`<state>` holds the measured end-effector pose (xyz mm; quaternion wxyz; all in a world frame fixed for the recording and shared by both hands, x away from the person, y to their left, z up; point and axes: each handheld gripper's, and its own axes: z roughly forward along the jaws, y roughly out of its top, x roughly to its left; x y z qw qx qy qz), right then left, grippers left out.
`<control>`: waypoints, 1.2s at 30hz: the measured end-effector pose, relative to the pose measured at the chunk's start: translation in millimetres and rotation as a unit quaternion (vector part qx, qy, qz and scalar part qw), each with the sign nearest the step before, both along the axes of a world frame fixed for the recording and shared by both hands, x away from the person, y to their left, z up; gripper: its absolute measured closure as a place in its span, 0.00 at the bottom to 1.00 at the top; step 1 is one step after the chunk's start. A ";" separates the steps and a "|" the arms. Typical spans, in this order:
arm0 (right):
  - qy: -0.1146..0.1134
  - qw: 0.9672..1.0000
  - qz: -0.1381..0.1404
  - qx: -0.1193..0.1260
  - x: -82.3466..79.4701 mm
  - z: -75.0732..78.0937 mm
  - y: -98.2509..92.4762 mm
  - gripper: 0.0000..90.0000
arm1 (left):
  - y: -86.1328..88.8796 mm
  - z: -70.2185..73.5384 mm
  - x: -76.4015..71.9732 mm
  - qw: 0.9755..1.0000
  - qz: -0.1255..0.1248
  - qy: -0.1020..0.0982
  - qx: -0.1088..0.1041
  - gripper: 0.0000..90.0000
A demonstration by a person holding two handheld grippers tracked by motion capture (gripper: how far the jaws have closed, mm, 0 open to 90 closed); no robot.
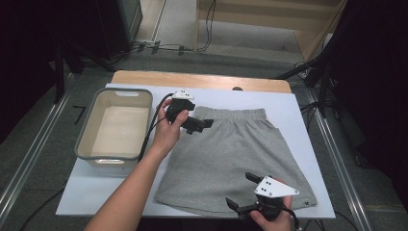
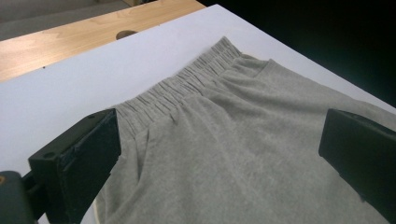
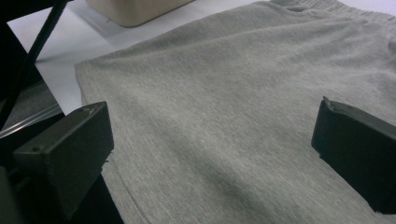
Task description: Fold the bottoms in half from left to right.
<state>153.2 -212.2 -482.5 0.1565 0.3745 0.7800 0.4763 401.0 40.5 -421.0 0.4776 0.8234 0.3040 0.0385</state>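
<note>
A grey skirt (image 1: 231,156) with an elastic waistband (image 1: 231,114) lies flat on the white table top (image 1: 288,103), waistband at the far side and hem toward the person. My left gripper (image 1: 198,125) hovers open over the waistband's left corner; in the left gripper view its jaws stand wide apart over the gathered waistband (image 2: 187,84). My right gripper (image 1: 240,192) is open above the hem, right of centre; in the right gripper view the skirt (image 3: 224,93) spreads between the jaws. Neither holds anything.
A beige tub (image 1: 115,126) with a grey rim sits left of the skirt, nothing visible inside; its corner (image 3: 135,9) appears in the right gripper view. A wooden strip (image 1: 202,81) runs behind the white top. Cables lie on the floor beyond.
</note>
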 end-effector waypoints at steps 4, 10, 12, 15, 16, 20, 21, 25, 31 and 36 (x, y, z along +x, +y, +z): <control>-0.003 1.000 0.002 -0.005 0.4 -2.2 -0.1 0.00 | -4.9 -3.5 14.2 1.000 0.001 0.003 0.010 0.00; -0.005 1.000 -0.001 -0.002 0.4 -5.1 -3.6 0.00 | -7.7 -11.0 35.2 1.000 0.015 0.010 0.003 0.00; -0.005 1.000 -0.004 -0.002 0.7 -6.0 -4.8 0.00 | -7.8 -13.8 41.0 1.000 0.022 0.016 0.000 0.00; -0.004 1.000 -0.003 -0.003 1.2 -7.1 -5.5 0.00 | -7.7 -18.7 49.1 0.999 0.034 0.019 0.009 0.04; -0.004 1.000 -0.004 -0.004 1.5 -7.6 -5.2 0.00 | -7.5 -20.7 51.9 0.999 0.036 0.023 0.011 0.05; -0.002 1.000 -0.002 -0.005 2.0 -9.5 -4.5 0.00 | -6.9 -30.0 60.6 0.998 0.043 0.034 0.011 0.05; -0.002 1.000 -0.002 -0.005 2.1 -9.8 -4.2 0.00 | -6.4 -32.2 62.4 0.998 0.045 0.037 0.010 0.05; -0.002 1.000 0.000 -0.006 2.6 -11.0 -4.1 0.00 | -7.4 -42.0 69.0 0.995 0.078 0.047 0.027 0.17; 0.001 1.000 -0.001 -0.006 3.4 -12.0 -4.5 0.00 | -8.4 -59.0 77.9 0.990 0.107 0.074 0.051 0.29; 0.001 1.000 0.002 -0.010 3.6 -13.1 -3.2 0.00 | -10.6 -69.2 81.1 0.986 0.116 0.094 0.073 0.35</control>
